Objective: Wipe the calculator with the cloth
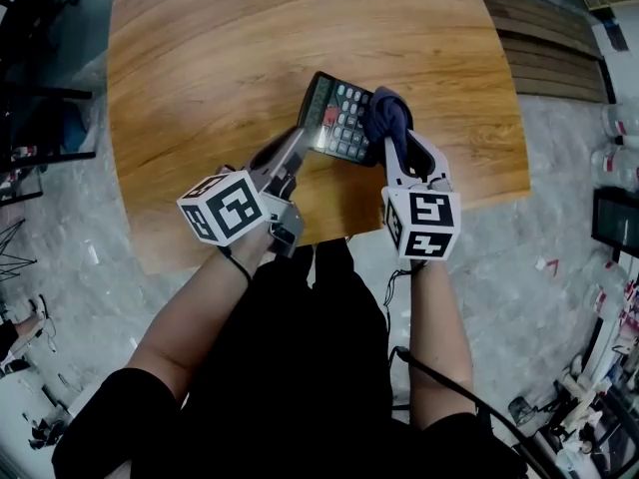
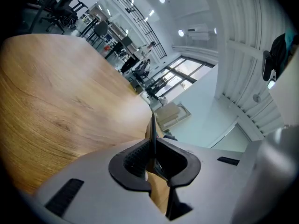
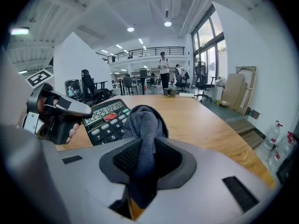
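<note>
Your left claw (image 2: 153,146) is clamped on the calculator (image 1: 337,118) by its edge, above the counter (image 1: 200,68). Your right claw (image 3: 145,157) pinches the cloth (image 3: 144,120), bunched just ahead of it by the keys. Wiping looks barely underway.

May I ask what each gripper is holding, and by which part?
The left gripper clamps the calculator by its edge; the right gripper pinches the bunched cloth.

A wooden table (image 1: 180,98) stood on a speckled grey floor (image 1: 559,307). Tall windows (image 3: 205,50) and ceiling lights (image 3: 131,29) lit what seemed an open office.
</note>
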Demonstrator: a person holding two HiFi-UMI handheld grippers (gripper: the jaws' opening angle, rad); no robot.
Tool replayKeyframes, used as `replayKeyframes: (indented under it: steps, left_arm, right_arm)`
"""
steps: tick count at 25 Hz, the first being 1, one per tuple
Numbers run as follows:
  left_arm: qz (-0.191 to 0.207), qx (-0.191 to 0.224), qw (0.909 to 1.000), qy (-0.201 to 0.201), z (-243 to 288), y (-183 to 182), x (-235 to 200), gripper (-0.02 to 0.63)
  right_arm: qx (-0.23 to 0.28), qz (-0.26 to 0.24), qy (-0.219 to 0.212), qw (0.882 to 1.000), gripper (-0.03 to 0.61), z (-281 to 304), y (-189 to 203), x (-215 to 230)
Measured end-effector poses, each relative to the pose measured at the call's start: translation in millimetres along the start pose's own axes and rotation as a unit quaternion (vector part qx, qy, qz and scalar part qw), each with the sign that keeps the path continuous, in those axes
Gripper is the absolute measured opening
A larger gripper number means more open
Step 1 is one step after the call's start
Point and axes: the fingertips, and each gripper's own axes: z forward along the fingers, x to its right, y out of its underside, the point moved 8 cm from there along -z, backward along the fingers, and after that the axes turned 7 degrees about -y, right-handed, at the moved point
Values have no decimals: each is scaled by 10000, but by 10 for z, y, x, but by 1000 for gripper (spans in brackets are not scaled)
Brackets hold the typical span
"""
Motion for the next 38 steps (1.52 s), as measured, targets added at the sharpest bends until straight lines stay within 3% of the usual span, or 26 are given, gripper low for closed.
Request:
replayKeyframes:
  steps: [4, 11, 15, 18, 25, 29, 33, 38]
  left_arm:
    - [-104, 82, 9999, 5, -54, -90, 44, 49]
    - [-200, 456, 9987, -84, -28, -408, -47, 48]
    - [-422, 590, 9974, 31, 8, -538, 29, 48]
    - [-609, 457, 9970, 152, -43, -488, 199, 48]
    - [-1221, -50, 9915, 456, -303, -174, 528, 48]
    - [-1130, -23, 9931, 323, -301, -189, 508, 46]
    - [-989, 80, 9948, 220, -328, -192, 526, 44]
    - [-880, 216, 9959, 55, -350, -243, 491, 44]
  right_arm:
    - [124, -5, -49, 9999, 84, -87, -62, -85]
    - [343, -381, -820, 9953, 84, -241, -52, -622]
    - [123, -514, -1272, 9905, 83, -216, 167, -902]
    - [6, -531, -1382, 9890, 83, -129, 310, -994]
    - [724, -367, -1228, 9891, 83, -76, 106, -1094]
    - [1133, -252, -1078, 9874, 83, -112, -17, -1018]
    - [1215, -153, -868, 9887, 83, -263, 20, -866]
    - [1339, 136, -285, 9905, 83, -518, 90, -439]
